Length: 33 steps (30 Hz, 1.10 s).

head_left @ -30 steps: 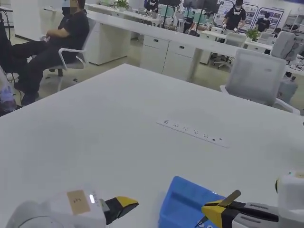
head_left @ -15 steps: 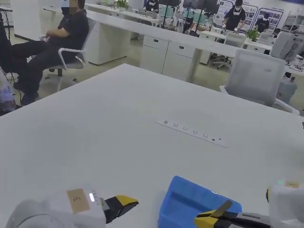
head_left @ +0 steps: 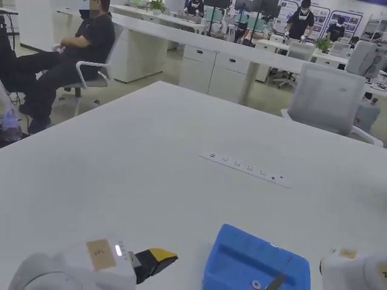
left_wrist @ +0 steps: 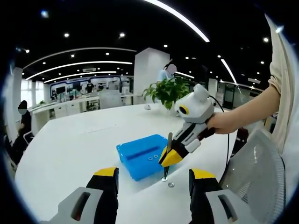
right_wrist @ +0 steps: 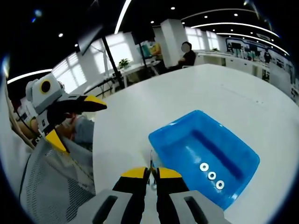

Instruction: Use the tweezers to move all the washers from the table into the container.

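My right gripper [right_wrist: 152, 173] is shut on slim metal tweezers [right_wrist: 152, 157] that stick out between its yellow jaws. In the left gripper view the right gripper [left_wrist: 174, 156] points the tweezers' tip [left_wrist: 165, 176] down at the table, just beside a small washer [left_wrist: 171, 185]. The blue container [right_wrist: 187, 135] lies right of the tweezers and holds three washers [right_wrist: 211, 175]. My left gripper [left_wrist: 154, 173] is open and holds nothing, facing the container [left_wrist: 135, 168] from a short way off. The head view shows the left gripper [head_left: 158, 258] left of the container [head_left: 242, 248].
A strip of sockets [head_left: 248, 168] is set into the white table [head_left: 121, 163] beyond the container. A grey mesh chair [head_left: 329, 96] stands at the far edge. A person sits on a chair [head_left: 66, 54] at the far left.
The right gripper with the tweezers has dropped down and back, mostly leaving the head view's bottom edge. The left gripper has stayed where it was.
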### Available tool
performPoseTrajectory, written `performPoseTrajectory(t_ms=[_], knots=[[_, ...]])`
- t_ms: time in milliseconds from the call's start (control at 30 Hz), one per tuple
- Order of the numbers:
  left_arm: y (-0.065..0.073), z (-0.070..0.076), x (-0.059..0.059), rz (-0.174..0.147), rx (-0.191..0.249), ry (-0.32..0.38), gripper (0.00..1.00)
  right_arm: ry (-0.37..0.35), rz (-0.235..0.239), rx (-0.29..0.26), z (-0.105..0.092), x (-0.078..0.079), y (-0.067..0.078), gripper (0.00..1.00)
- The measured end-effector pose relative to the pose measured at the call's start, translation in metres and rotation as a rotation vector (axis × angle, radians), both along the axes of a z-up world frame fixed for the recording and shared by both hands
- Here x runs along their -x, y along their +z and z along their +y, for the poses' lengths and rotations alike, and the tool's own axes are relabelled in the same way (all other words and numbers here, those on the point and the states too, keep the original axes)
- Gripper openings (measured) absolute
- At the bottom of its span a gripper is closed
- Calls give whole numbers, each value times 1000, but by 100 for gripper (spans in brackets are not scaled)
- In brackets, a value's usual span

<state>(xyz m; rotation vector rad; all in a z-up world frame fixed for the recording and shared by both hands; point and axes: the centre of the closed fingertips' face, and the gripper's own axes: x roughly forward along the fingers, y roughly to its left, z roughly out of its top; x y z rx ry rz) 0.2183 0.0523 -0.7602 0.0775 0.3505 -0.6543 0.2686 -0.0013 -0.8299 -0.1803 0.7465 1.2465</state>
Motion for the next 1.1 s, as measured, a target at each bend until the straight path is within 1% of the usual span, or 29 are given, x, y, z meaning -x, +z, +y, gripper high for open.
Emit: performPoseTrajectory(t_ms=[133, 367, 500, 533, 567, 600, 733, 767, 800, 867, 900, 933, 1000, 1100], knots=[[0, 0, 0, 1, -1, 0, 60, 4, 8, 0, 1, 2, -1, 4], [-1, 0, 0, 2, -3, -2, 60, 9, 6, 10, 1, 2, -4, 4], [0, 0, 0, 3, 0, -1, 60, 38, -18, 37, 2, 6, -8, 4], [0, 0, 1, 3, -1, -1, 60, 40, -25, 29, 3, 6, -7, 4], [0, 0, 1, 3, -1, -1, 60, 48, -30, 38, 3, 8, -7, 4], [0, 0, 1, 3, -1, 0, 60, 51, -40, 37, 4, 8, -6, 4], [0, 1, 1, 4, -2, -1, 60, 92, -94, 61, 5, 13, -7, 4], [0, 0, 1, 3, -2, -2, 60, 108, -113, 66, 6, 14, -7, 4], [0, 0, 1, 3, -3, -3, 60, 132, -144, 77, 6, 16, -7, 4], [-1, 0, 1, 4, -4, -3, 60, 155, -176, 85, 6, 19, -7, 3], [-1, 0, 1, 3, -4, -3, 60, 159, -179, 85, 7, 20, -7, 3], [-1, 0, 1, 4, -4, -3, 60, 165, -196, 88, 6, 20, -7, 3], [-1, 0, 1, 3, -4, -3, 60, 156, -184, 87, 5, 19, -7, 3], [-1, 0, 0, 3, -5, -3, 60, 115, -135, 63, 4, 17, -6, 3]])
